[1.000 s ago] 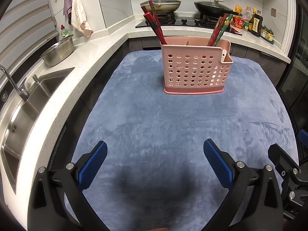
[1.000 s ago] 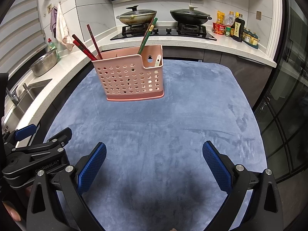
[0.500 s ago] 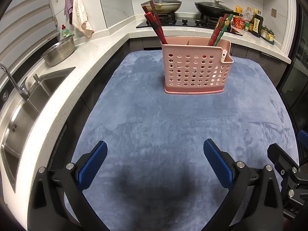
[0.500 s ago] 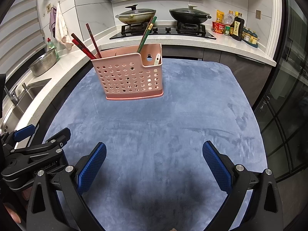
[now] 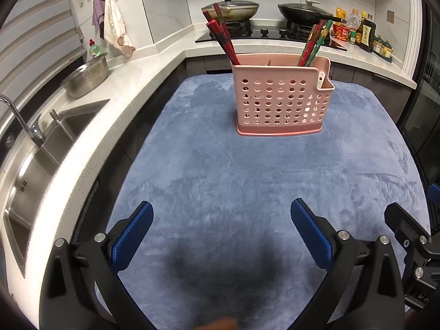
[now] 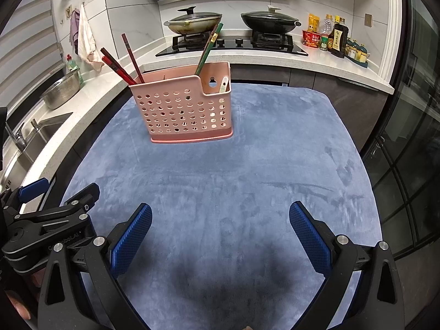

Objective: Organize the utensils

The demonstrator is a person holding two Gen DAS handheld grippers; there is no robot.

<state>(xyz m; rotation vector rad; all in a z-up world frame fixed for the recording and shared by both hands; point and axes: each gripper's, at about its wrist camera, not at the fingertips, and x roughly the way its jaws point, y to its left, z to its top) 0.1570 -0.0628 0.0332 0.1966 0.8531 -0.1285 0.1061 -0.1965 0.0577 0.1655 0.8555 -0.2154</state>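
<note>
A pink perforated utensil basket (image 5: 280, 101) stands upright on the blue mat (image 5: 247, 181), far ahead of both grippers; it also shows in the right wrist view (image 6: 187, 110). Red chopsticks (image 5: 222, 41) lean out of its left end and red and green chopsticks (image 5: 313, 44) out of its right end. A white spoon handle (image 6: 224, 84) sits in the basket's low right compartment. My left gripper (image 5: 221, 236) is open and empty over the near mat. My right gripper (image 6: 220, 236) is open and empty beside it.
A white counter with a steel sink (image 5: 35, 165), tap (image 5: 24, 126) and colander (image 5: 85, 77) runs along the left. A stove with two lidded pans (image 6: 233, 19) and sauce bottles (image 6: 335, 38) lies behind. A dark glass door (image 6: 407, 151) is on the right.
Both grippers have stayed open and nearly still. The views have shifted only slightly toward the basket.
</note>
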